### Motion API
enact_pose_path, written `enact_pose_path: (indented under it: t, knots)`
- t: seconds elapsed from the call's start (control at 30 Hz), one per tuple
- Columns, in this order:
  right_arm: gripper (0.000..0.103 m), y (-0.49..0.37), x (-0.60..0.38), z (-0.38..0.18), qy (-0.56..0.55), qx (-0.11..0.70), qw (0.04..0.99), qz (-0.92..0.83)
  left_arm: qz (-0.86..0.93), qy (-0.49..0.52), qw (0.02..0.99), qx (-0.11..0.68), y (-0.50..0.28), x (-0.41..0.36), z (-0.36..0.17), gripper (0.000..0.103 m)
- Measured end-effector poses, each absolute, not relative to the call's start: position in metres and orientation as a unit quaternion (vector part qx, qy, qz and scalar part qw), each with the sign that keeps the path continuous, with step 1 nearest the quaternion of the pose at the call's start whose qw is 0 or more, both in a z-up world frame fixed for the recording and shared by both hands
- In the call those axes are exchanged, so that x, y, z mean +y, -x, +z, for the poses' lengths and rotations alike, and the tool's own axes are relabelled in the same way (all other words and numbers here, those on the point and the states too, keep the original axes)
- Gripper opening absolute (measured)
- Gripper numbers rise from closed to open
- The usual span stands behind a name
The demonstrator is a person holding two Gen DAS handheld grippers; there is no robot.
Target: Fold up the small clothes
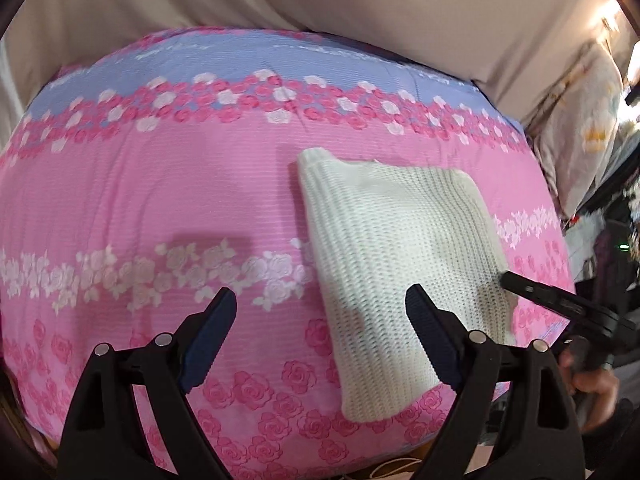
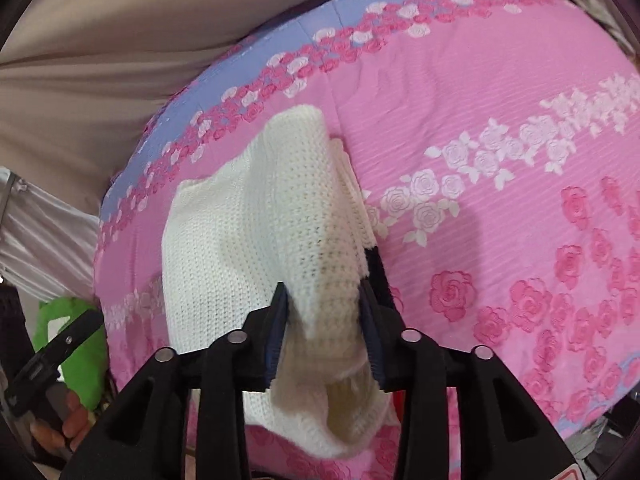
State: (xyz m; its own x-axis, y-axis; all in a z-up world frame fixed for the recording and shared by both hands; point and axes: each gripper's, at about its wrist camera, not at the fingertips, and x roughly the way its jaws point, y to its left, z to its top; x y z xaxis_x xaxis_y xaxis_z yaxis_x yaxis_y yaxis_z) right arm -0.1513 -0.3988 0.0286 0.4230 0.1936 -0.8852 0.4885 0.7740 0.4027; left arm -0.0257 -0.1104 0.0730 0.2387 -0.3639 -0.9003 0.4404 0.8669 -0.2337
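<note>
Knit garment (image 2: pixel 256 240): cream, partly folded on pink floral cover (image 2: pixel 500 128).
Right gripper (image 2: pixel 326 334): clenched on bunched edge, lower centre.
Left gripper (image 1: pixel 320 320): released, holding nothing.
Risk: thick knit slipping free, fold collapsing.

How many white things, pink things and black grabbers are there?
White knitted garment: 1
Pink rose-print bedcover: 1
Black hand-held grippers: 2, the left hand-held gripper and the right hand-held gripper
Total: 4
</note>
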Motion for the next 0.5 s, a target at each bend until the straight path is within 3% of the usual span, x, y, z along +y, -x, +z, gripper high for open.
enact_pose_path:
  t: [0.03,0.13,0.23,0.27,0.33,0.5]
  knots:
    - [0.039,0.155,-0.399,0.033,-0.317,0.526,0.783,-0.096,-0.257,-0.043,0.787,0.56,0.026,-0.116,0.073,0.084]
    - [0.056,0.164,-0.394,0.04,-0.32,0.528,0.782,-0.085,-0.266,-0.063,0.781,0.561,0.028,-0.133,0.067,0.084]
    - [0.057,0.167,-0.385,0.03,-0.304,0.555,0.772,-0.063,-0.269,-0.075,0.769,0.575,0.028,-0.148,0.054,0.084]
    - [0.049,0.168,-0.379,0.024,-0.296,0.563,0.769,-0.055,-0.267,-0.079,0.765,0.58,0.028,-0.152,0.049,0.084]
    - [0.01,0.169,-0.375,0.017,-0.3,0.573,0.762,-0.036,-0.264,-0.084,0.764,0.583,0.029,-0.156,0.045,0.084]
    - [0.01,0.192,-0.391,0.041,-0.314,0.535,0.782,-0.056,-0.262,-0.105,0.757,0.589,0.032,-0.165,0.03,0.084]
